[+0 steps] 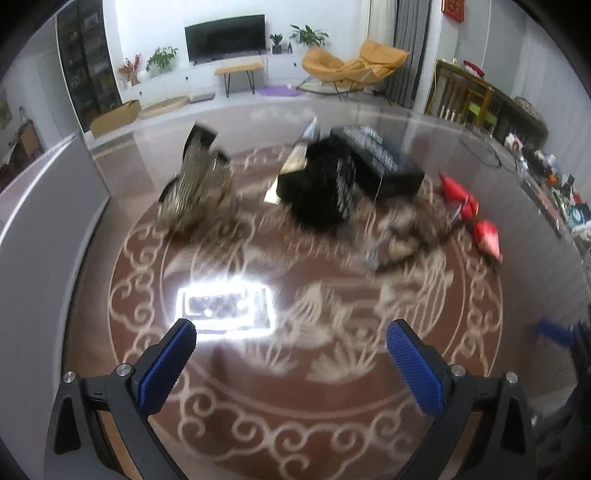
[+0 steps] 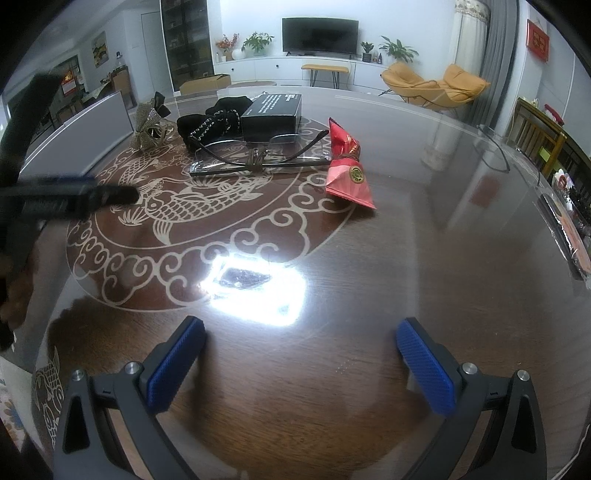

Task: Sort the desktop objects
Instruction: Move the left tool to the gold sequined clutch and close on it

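Both grippers stand spread with nothing between their blue pads: left gripper [image 1: 290, 354], right gripper [image 2: 301, 352], each low over the near part of the table [image 2: 424, 258]. Left wrist view is motion-blurred.

Writing: black box [image 2: 273, 112] carries white print on its lid, too small to read. Red packet [image 2: 349, 166] bears a round gold emblem, characters illegible.

Objects sit clustered toward the far edge. Gold glittery bow [image 2: 149, 123] is farthest left; black pouch with a chain strap [image 2: 212, 120] lies beside the box. Rimless eyeglasses [image 2: 258, 151] rest on a clear case in front of the box, with the red packet just right of them.

Surface: dark brown wood under glass, pale fish-and-cloud inlay, bright lamp reflection [image 2: 256, 290]. Room beyond: television [image 2: 319, 35], potted plants, orange lounge chair [image 2: 432, 85].
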A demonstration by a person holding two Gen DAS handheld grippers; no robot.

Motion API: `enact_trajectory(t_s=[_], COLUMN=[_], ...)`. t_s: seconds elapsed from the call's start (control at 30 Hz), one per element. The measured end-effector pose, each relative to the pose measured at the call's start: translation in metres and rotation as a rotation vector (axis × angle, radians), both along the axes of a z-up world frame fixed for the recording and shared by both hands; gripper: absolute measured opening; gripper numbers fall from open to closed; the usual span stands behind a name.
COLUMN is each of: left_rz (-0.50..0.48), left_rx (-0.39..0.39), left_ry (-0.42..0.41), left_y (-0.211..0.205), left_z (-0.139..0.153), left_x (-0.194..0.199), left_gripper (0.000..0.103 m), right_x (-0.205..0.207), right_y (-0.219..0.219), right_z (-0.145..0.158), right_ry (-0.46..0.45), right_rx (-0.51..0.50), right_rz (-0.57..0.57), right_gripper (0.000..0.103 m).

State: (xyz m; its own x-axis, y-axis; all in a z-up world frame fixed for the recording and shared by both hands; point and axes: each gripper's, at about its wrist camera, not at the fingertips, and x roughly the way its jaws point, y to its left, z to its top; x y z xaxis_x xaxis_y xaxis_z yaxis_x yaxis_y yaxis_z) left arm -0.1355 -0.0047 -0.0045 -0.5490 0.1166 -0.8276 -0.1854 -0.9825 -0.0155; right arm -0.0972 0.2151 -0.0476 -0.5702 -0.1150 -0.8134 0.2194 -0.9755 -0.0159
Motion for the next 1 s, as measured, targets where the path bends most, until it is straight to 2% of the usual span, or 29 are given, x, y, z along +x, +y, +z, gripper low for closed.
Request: enact_trajectory(t_s=[0.07, 0.2, 0.4, 0.47, 0.53, 0.63, 0.83, 0.9, 1.0], left_rz=[-0.004, 0.020, 0.123, 0.145, 0.154, 0.139, 0.082, 0.069, 0.041], left_rx=[-0.010, -0.117, -0.099, -0.110, -0.080, -0.104, -0.261, -0.262, -0.212], left_ry=[0.008, 0.025, -0.063, -0.087, -0.092, -0.060, 0.047, 0.063, 0.070], left_y=[0.006, 0.001, -0.056, -0.068, -0.076, -0.075, -0.049, -0.047, -0.044], left_z=[0.004, 0.007, -0.004, -0.011, -0.012, -0.009, -0.001, -0.001, -0.001], left_x=[-0.001, -0.007, -0.042, -0.056, -0.071, -0.094, -0.128, -0.140, -0.156], left_gripper=[0.103, 0.103, 0.103, 0.097, 0.097, 0.097, 0.098, 0.099, 0.100], right_x=[0.000, 0.000, 0.000, 0.000, 0.000, 0.000, 0.001, 0.001, 0.001], right_y=[0.000, 0.000, 0.000, 0.000, 0.000, 0.000, 0.000, 0.000, 0.000], right_z=[0.000, 0.000, 0.000, 0.000, 0.000, 0.000, 0.000, 0.000, 0.000], right_ry=[0.000, 0.000, 0.000, 0.000, 0.000, 0.000, 0.000, 0.000, 0.000], right_rx=[0.000, 0.000, 0.000, 0.000, 0.000, 0.000, 0.000, 0.000, 0.000], right_rz=[0.000, 0.000, 0.000, 0.000, 0.000, 0.000, 0.000, 0.000, 0.000], right_gripper=[0.103, 0.103, 0.103, 0.103, 0.103, 0.103, 0.103, 0.103, 0.103])
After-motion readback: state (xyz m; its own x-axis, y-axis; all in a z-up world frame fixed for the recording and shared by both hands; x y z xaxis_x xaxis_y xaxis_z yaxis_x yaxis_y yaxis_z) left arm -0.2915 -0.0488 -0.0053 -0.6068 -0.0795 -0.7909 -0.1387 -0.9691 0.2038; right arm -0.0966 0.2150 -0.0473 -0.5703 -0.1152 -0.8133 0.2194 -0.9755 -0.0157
